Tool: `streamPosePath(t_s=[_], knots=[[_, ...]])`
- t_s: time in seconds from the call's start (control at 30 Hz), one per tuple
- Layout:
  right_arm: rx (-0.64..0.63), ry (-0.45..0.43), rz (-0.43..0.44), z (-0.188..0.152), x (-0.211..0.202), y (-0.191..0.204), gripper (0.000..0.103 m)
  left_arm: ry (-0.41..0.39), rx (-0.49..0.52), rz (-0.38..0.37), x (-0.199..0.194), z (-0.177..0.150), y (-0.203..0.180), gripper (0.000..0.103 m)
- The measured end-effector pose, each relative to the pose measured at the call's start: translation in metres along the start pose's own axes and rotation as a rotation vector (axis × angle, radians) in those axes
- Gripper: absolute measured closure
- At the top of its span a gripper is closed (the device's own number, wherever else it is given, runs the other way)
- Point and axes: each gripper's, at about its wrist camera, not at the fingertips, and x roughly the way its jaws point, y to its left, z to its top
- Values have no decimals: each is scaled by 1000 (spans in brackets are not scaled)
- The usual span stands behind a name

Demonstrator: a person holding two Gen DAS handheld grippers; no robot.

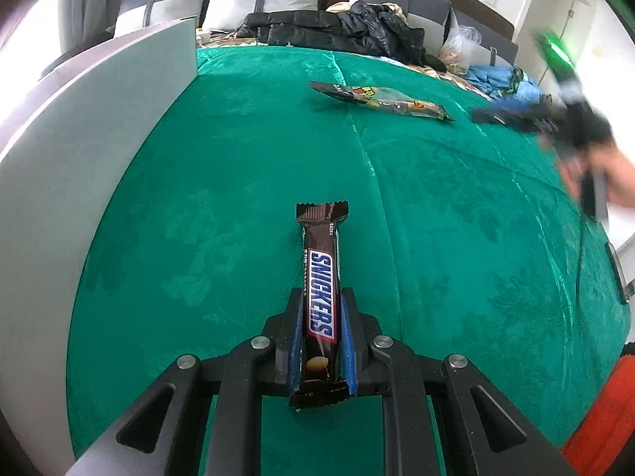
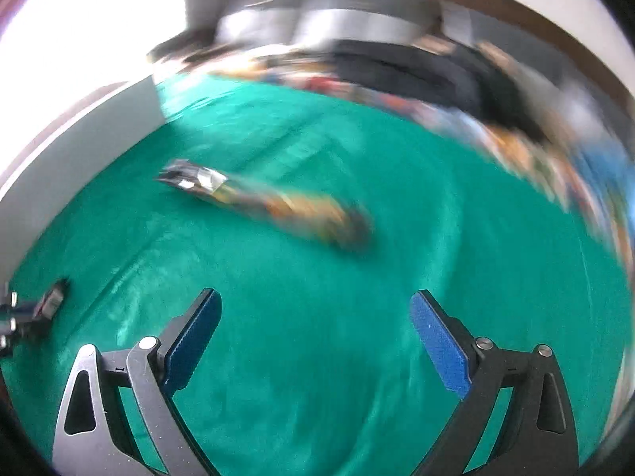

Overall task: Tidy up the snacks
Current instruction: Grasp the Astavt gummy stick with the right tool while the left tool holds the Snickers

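Between the left tongs [image 1: 320,309], a clamped brown Snickers bar [image 1: 320,297]; right tongs [image 2: 315,309] gape empty.

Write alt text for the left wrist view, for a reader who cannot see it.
The left gripper is shut on a Snickers bar, which points away over a green velvet cloth. Farther off lies a dark snack packet; at the right edge, blurred, a hand holds the right gripper. Pillows and dark clothing lie beyond.

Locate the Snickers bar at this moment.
In the left wrist view, the Snickers bar is clamped lengthwise in the left gripper over the green cloth, near-left of the snack packet.
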Motion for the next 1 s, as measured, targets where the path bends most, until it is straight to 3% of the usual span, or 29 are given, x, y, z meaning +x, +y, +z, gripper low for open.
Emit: streamPosePath(t_s=[0.1, 0.2, 0.33, 0.4, 0.5, 0.57, 0.6, 0.67, 0.7, 0.83, 0.9, 1.0], knots=[[-224, 138, 21, 52, 42, 10, 6, -3, -19, -16, 3, 4, 4, 86], [-321, 173, 24, 83, 75, 21, 6, -10, -16, -29, 3, 3, 5, 86], [-231, 281, 94, 90, 108, 12, 8, -21, -9, -43, 2, 1, 6, 86], [-116, 416, 206, 80, 122, 6, 8, -19, -12, -52, 1, 2, 8, 86], [-114, 470, 235, 62, 103, 20, 26, -16, -36, -72, 0, 1, 13, 86], [-46, 532, 300, 45, 81, 30, 59, -13, -52, -83, -2, -1, 15, 86], [-23, 548, 320, 37, 70, 35, 58, -13, -60, -87, -3, -2, 16, 86], [14, 508, 249, 28, 48, 39, 37, -15, -75, -94, -4, -3, 18, 86], [44, 485, 200, 26, 41, 37, 33, -15, -86, -99, -5, -4, 18, 86], [259, 372, 111, 34, 35, 17, 32, -2, -106, -105, -8, -6, 20, 86], [260, 341, 66, 42, 46, 22, 32, 10, -107, -94, -8, -7, 21, 86], [230, 388, 34, 38, 72, 40, 34, 27, -119, -81, -10, -6, 24, 86]])
